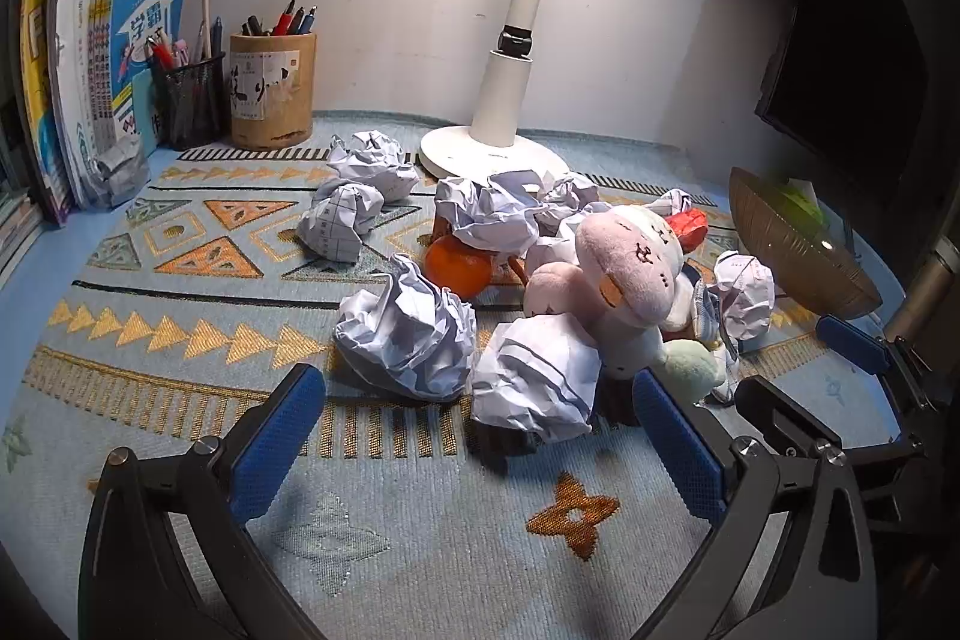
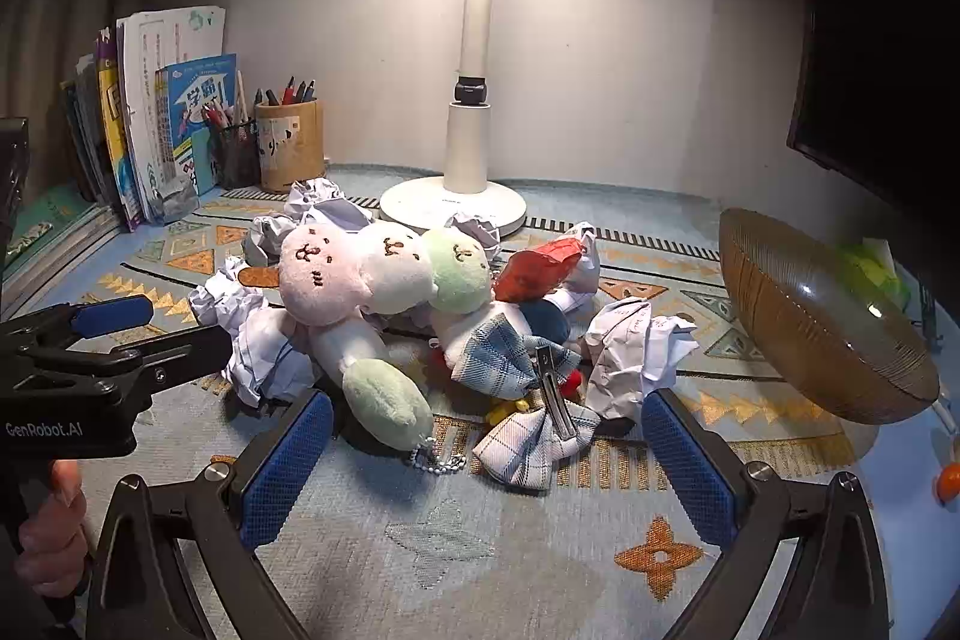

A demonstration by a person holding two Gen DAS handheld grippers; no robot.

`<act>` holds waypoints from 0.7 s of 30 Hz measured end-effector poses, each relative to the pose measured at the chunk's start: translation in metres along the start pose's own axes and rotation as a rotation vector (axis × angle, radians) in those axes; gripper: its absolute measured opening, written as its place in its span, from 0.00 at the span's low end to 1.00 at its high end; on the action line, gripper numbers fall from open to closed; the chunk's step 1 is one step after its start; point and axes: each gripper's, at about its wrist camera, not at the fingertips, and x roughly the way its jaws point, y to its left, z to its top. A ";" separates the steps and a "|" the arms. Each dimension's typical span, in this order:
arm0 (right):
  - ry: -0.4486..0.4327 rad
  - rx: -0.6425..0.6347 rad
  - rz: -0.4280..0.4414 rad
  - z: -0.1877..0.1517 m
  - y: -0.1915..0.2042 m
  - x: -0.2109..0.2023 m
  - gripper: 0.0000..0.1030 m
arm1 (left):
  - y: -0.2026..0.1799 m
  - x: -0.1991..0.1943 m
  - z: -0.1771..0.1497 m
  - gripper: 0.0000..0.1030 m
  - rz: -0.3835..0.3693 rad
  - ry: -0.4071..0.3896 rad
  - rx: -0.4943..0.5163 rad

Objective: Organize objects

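A: While both tools hang tilted down over the patterned mat (image 1: pixel 180 352), how do the jaws stand?

B: Spread wide on both. The left gripper (image 1: pixel 480 436) has nothing pressed between its blue pads; a crumpled paper ball (image 1: pixel 531 379) lies just ahead of them, with a second ball (image 1: pixel 408 334) touching it on the left.

A: And the right gripper (image 2: pixel 489 454)?

B: Also empty. Just ahead lies a plaid fabric bow with a metal hair clip (image 2: pixel 555 400), and a plush's bead chain (image 2: pixel 435 460) lies near the left pad.

A: Where is the rest of the clutter?

B: Heaped mid-surface: a plush toy (image 2: pixel 360 274) with pink, cream and green heads (lying on its side), a tangerine (image 1: pixel 459 265) half under paper, a red wrapper (image 2: pixel 540 271), and more paper balls around them.

A: Farther out?

B: A wooden bowl (image 2: pixel 822 334) tilted at the right, a white lamp base (image 2: pixel 453 211) behind the heap, then a bamboo pen holder (image 1: pixel 273 91), a mesh pen cup (image 1: pixel 189 100) and upright books (image 1: pixel 84 58) at the back left.
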 end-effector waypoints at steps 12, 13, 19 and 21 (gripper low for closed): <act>0.025 0.021 0.003 -0.002 0.000 0.001 1.00 | 0.002 0.002 0.000 0.99 0.001 0.012 -0.015; 0.024 0.021 0.002 -0.003 0.000 0.001 1.00 | 0.001 0.002 0.000 0.99 0.003 0.011 -0.013; 0.030 0.020 -0.001 -0.003 0.001 0.000 1.00 | 0.003 0.003 0.001 0.99 -0.003 0.014 -0.022; 0.031 0.026 0.002 -0.003 0.000 0.000 1.00 | 0.003 0.003 0.001 0.99 -0.001 0.014 -0.025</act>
